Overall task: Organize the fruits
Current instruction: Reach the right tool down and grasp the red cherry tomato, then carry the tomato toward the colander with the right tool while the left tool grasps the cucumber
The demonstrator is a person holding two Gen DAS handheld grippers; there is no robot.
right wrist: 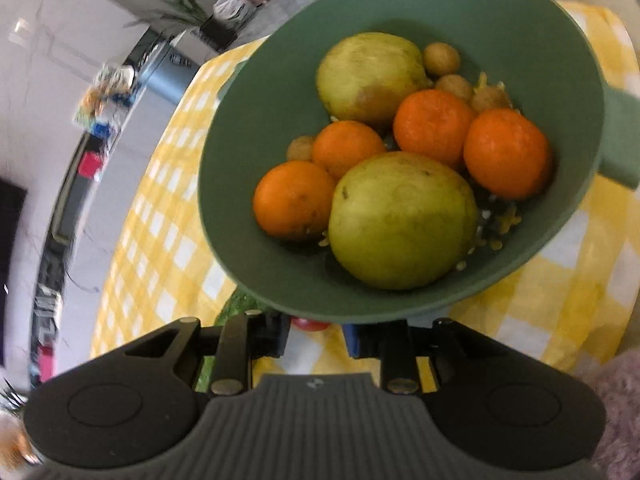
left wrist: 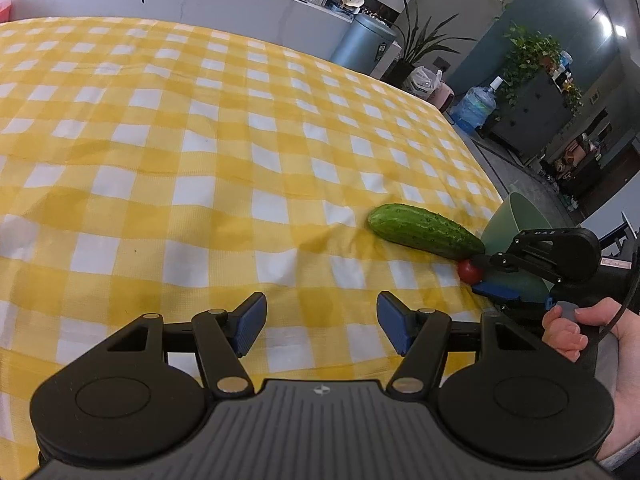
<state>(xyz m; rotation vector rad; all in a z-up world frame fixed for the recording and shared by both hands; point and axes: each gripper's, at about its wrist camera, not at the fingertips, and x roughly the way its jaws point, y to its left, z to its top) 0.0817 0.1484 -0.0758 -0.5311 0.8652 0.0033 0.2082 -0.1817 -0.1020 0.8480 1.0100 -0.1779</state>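
Tablecloth (left wrist: 168,152), yellow-white check, covering table. Green bowl (right wrist: 256,128) at right edge, holding two green pears (right wrist: 400,220), four oranges (right wrist: 294,198), small brown fruits. Cucumber (left wrist: 424,230) lying beside bowl near right edge. Left gripper (left wrist: 321,322) hovering above cloth, jaws apart, empty. Right gripper (left wrist: 476,276) closed around cherry tomato (left wrist: 469,271), just beside cucumber tip and bowl.

We can't see the right gripper's fingertips (right wrist: 316,340): green bowl's rim (right wrist: 248,280) hides them, plus most of the tomato (right wrist: 310,324).
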